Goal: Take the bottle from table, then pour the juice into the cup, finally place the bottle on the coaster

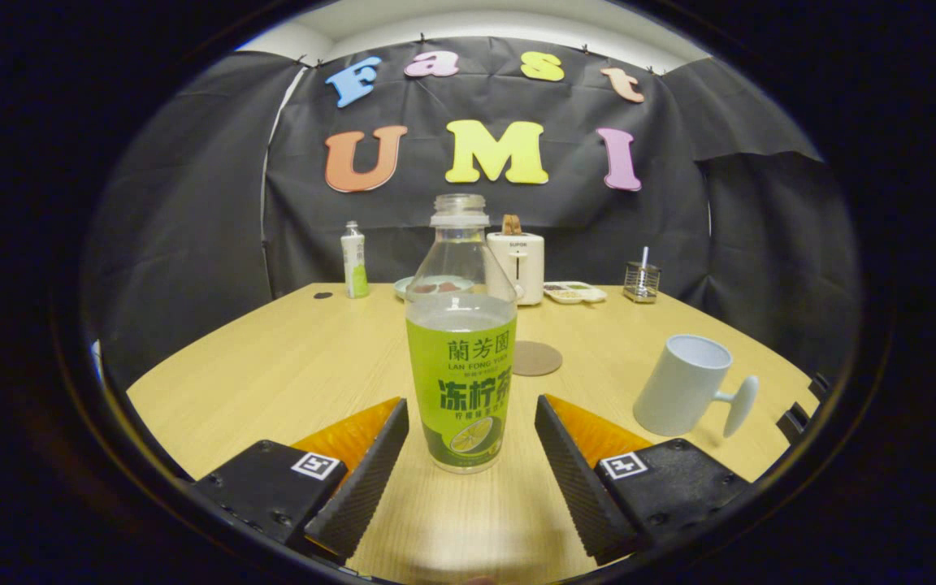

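Standing upright and uncapped on the wooden table [273, 366], the bottle [461, 341] sits between the spread fingers of the gripper [468, 439], neither finger touching it, with the round coaster [536, 358] just beyond and the cup [683, 386] off to the right.

Gripper [472, 443] spread wide, its fingers [374, 455] flanking an uncapped bottle [461, 341] that stands upright on the wooden surface [273, 366], clear of both fingers. Beyond the bottle lies a round coaster [535, 357]; a cup [683, 386] with its handle turned outward stands to the right. Toaster [519, 266], small bottle [354, 260] and dishes [574, 292] line the far edge.
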Demonstrator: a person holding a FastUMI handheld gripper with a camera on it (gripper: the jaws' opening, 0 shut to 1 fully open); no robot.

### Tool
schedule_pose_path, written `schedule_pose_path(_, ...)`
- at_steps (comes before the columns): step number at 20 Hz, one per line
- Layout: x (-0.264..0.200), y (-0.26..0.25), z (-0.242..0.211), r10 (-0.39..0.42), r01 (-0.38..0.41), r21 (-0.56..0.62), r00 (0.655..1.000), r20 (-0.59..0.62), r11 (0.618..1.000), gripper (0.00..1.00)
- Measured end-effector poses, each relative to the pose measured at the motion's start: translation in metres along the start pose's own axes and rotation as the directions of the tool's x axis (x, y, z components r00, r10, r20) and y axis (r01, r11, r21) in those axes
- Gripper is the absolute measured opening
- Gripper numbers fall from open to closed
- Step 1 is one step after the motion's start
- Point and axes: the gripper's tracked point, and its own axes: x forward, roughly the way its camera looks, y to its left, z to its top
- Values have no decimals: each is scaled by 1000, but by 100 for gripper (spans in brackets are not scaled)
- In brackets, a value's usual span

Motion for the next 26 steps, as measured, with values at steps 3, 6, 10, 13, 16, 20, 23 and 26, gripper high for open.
schedule_pose_path(3,9,0,3,-11,11,-4,1000,-8,1000,100)
schedule_pose_path(6,18,4,6,1,-1,1,1000,-14,1000,100)
schedule_pose_path(10,23,4,5,8,-8,8,1000,-25,1000,98)
schedule_pose_path(13,27,7,2,34,-33,27,999,-28,999,89)
schedule_pose_path(16,27,7,3,34,-34,22,999,-33,999,83)
schedule_pose_path(20,28,9,4,45,-42,46,997,-58,998,82)
schedule_pose_path(23,20,12,17,79,-74,111,996,-40,991,81)
schedule_pose_path(26,12,15,32,120,-117,202,993,-3,972,80)
